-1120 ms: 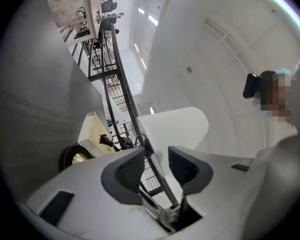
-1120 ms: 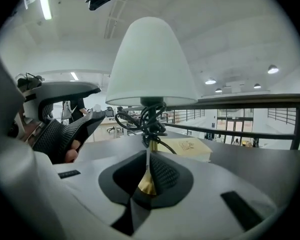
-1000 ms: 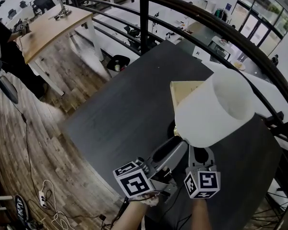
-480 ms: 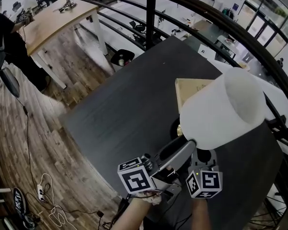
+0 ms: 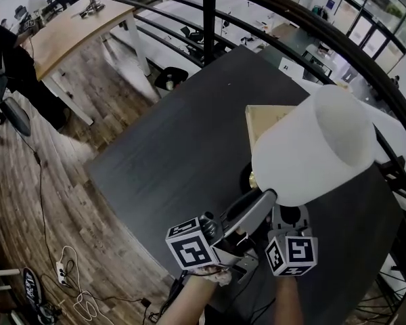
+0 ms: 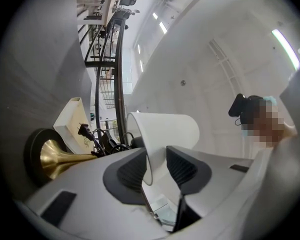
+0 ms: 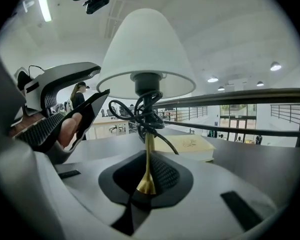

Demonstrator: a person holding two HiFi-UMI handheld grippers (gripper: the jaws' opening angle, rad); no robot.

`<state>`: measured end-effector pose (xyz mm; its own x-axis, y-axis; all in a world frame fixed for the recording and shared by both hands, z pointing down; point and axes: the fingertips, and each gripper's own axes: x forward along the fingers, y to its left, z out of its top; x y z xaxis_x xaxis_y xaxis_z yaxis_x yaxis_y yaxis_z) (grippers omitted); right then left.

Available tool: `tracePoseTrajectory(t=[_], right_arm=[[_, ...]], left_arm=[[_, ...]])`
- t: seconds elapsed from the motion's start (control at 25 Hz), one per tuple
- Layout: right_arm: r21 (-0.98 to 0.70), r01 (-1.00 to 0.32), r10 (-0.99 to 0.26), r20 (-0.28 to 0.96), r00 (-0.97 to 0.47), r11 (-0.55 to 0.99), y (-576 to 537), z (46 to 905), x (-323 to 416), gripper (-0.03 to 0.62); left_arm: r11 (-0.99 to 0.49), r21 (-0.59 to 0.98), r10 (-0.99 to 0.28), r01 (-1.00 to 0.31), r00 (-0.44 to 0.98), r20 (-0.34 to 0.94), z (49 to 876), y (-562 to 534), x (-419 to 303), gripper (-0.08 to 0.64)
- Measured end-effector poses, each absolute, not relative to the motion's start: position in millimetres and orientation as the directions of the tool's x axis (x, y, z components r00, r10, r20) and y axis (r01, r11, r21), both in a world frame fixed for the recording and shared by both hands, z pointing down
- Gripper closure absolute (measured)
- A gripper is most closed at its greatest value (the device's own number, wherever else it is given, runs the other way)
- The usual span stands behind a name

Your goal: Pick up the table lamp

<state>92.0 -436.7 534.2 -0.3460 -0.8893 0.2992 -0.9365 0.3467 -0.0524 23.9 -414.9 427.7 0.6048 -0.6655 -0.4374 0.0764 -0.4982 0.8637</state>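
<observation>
Now, right gripper (image 7: 147, 176): nearest item, at 6 o'clock of the lamp shade in the head view. Its pads are pinched on the thin brass stem (image 7: 149, 149) of the white-shaded table lamp (image 5: 311, 147), low down where the stem flares.
Left gripper (image 6: 155, 166): just beside the right one, at 7 o'clock of the shade and angled upward. The jaws are closing with the lower rim of the white tapered fabric shade (image 6: 165, 134) between them. A gap shows at one pad, so the rim is not clamped.
Left hand (image 5: 203, 276): wrapped around the left gripper's handle, at the bottom edge of the head view.
Table lamp, position: toward 3 o'clock of the table's middle, with the shade leaning toward 2 o'clock.
Black round base (image 6: 40, 156): shows at the shade's 9 o'clock edge. Whether it rests on the table cannot be determined.
Black cord (image 7: 140, 111): bundled around the stem, directly under the shade.
Dark grey rectangular table (image 5: 176, 154): carries the lamp and the box.
Cream flat rectangular box (image 5: 267, 124): lies on the table at 12 o'clock of the base, partly covered by the shade.
Black metal railing (image 5: 210, 19): runs beyond the table's far edge.
Light wooden desk (image 5: 68, 36): far off at 11 o'clock, on the wood plank floor (image 5: 54, 181).
Person in dark clothing (image 5: 3, 53): beside the desk, at 10 o'clock.
</observation>
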Motion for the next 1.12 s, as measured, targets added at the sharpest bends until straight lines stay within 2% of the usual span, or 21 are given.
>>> tracePoseTrajectory(t=[0.4, 0.56, 1.12], right_arm=[[-0.049, -0.935, -0.884, 0.31, -0.349, 0.352, -431.7, 529.1, 97.0, 0.552], [-0.058, -0.932, -0.877, 0.322, -0.358, 0.359, -432.8, 528.7, 95.9, 0.552], [-0.191, -0.895, -0.832, 0.333, -0.445, 0.403, -452.2, 536.8, 82.8, 0.545]], left_arm=[[-0.447, 0.892, -0.701, 0.068, 0.593, -0.396, 424.4, -423.2, 26.9, 0.433], [-0.427, 0.898, -0.705, 0.107, 0.582, -0.405, 417.0, -431.8, 30.2, 0.443], [-0.389, 0.914, -0.707, 0.114, 0.599, -0.376, 410.1, -448.4, 35.4, 0.451]])
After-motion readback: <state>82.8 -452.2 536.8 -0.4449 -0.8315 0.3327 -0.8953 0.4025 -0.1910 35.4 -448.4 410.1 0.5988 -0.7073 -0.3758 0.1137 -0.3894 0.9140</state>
